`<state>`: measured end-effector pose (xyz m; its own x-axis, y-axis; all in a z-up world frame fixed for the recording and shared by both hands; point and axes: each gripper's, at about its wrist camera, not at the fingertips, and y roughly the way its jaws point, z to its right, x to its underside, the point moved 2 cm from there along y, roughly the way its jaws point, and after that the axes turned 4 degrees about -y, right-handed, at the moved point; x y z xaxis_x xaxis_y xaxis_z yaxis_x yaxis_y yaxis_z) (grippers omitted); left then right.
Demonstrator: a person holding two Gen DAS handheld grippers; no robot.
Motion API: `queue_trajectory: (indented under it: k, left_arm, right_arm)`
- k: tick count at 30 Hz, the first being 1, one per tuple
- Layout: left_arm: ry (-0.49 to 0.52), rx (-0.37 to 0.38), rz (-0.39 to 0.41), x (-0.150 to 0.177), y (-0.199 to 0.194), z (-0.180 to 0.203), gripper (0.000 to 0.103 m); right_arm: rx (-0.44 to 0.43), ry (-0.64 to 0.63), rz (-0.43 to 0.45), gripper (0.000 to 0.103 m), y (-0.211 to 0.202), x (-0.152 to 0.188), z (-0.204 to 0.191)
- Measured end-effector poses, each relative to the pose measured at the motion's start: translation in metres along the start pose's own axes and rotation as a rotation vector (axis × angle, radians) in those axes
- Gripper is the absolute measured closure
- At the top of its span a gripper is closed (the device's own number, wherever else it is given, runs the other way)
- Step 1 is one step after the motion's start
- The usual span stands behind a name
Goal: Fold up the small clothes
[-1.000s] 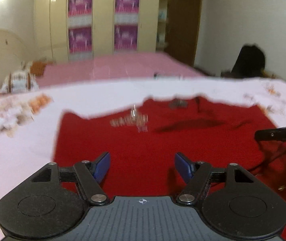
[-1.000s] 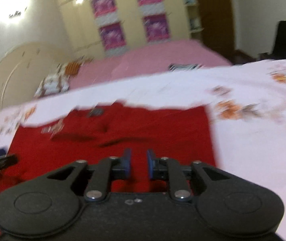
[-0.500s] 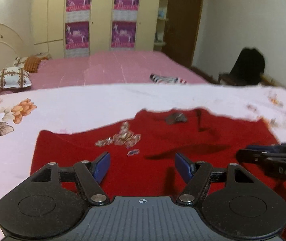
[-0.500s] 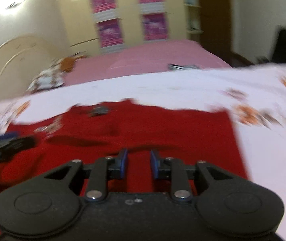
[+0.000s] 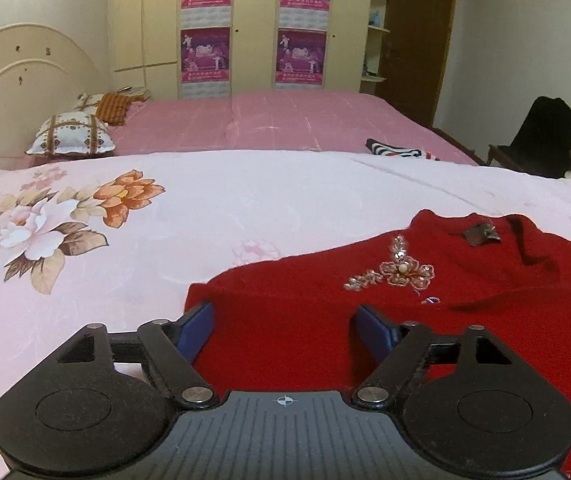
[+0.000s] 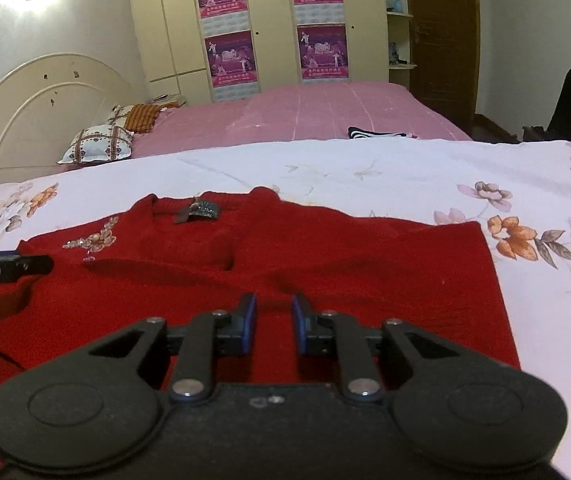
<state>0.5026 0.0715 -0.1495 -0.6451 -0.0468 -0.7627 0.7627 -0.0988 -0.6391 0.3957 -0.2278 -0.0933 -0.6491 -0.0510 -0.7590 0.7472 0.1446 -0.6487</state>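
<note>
A red knitted sweater [image 5: 425, 320] with a beaded flower brooch [image 5: 399, 270] and a dark neck label [image 5: 481, 234] lies flat on the floral bed sheet [image 5: 205, 216]. My left gripper [image 5: 285, 324] is wide open and empty over the sweater's left edge. In the right wrist view the same sweater [image 6: 345, 256] fills the middle. My right gripper [image 6: 273, 328] hovers over its lower middle, jaws a narrow gap apart and holding nothing. The left gripper's fingers [image 6: 9, 266] show at the left edge of that view.
A pink bed [image 5: 277, 124] with pillows [image 5: 71, 140] and a striped item [image 5: 397, 150] stands behind. A dark chair [image 5: 541, 140] is at the far right. Wardrobes with posters [image 5: 253, 28] line the back wall.
My left gripper has moved left, so the sweater now sits to the right of its view. My right gripper's jaws have opened slightly and its view has steadied.
</note>
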Motion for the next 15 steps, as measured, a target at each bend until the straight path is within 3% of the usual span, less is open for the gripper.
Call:
queue_trajectory:
  k: [5,8,9,11,13,15]
  left_arm:
    - [-0.001,-0.012,-0.007,-0.003,-0.003,0.003,0.022]
    - [0.062,0.007,0.071,-0.006,-0.030,0.026,0.022]
    - [0.082,0.018,0.070,-0.006,-0.030,0.033,0.022]
    - [0.115,0.002,0.026,-0.008,-0.017,0.042,0.022]
    - [0.082,-0.050,-0.041,-0.006,0.004,0.034,0.022]
    - [0.005,-0.007,-0.026,0.000,0.008,0.015,0.014]
  right_arm:
    - [0.009,0.003,-0.010,0.085,0.002,-0.001,0.001]
    - [0.029,-0.044,-0.010,0.083,-0.006,-0.006,-0.007]
    - [0.028,-0.048,0.016,0.076,-0.012,-0.008,-0.009]
    - [0.023,-0.054,0.025,0.074,-0.012,-0.008,-0.014]
    - [0.046,-0.052,-0.035,0.079,0.002,-0.005,-0.014]
    - [0.048,-0.047,-0.019,0.079,0.004,-0.002,-0.009]
